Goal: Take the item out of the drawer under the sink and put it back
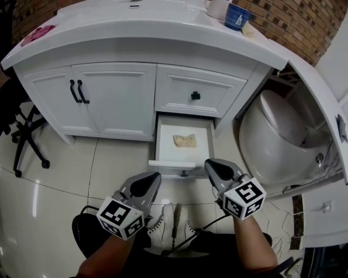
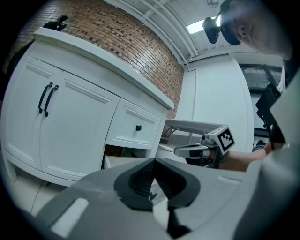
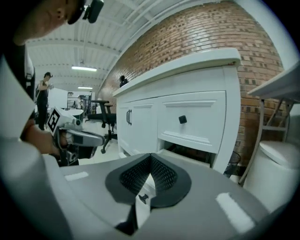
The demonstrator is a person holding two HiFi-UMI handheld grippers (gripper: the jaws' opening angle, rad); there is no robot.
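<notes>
The low drawer (image 1: 175, 164) of the white sink cabinet stands pulled out. Inside it, near the back, lies a small tan crumpled item (image 1: 185, 140). My left gripper (image 1: 154, 177) hovers above the floor just left of the drawer front, shut with nothing in it. My right gripper (image 1: 210, 163) is at the drawer's front right corner, also shut with nothing in it. In the left gripper view the jaws (image 2: 153, 162) meet tip to tip, and the right gripper (image 2: 193, 150) shows beyond them. The right gripper view shows its jaws (image 3: 150, 157) pressed together before the cabinet.
Above the open drawer is a shut drawer with a black knob (image 1: 195, 96); left of it are two cabinet doors (image 1: 95, 98). A toilet (image 1: 274, 138) stands close on the right. An office chair (image 1: 27, 136) is at the far left. A blue cup (image 1: 237, 16) sits on the counter.
</notes>
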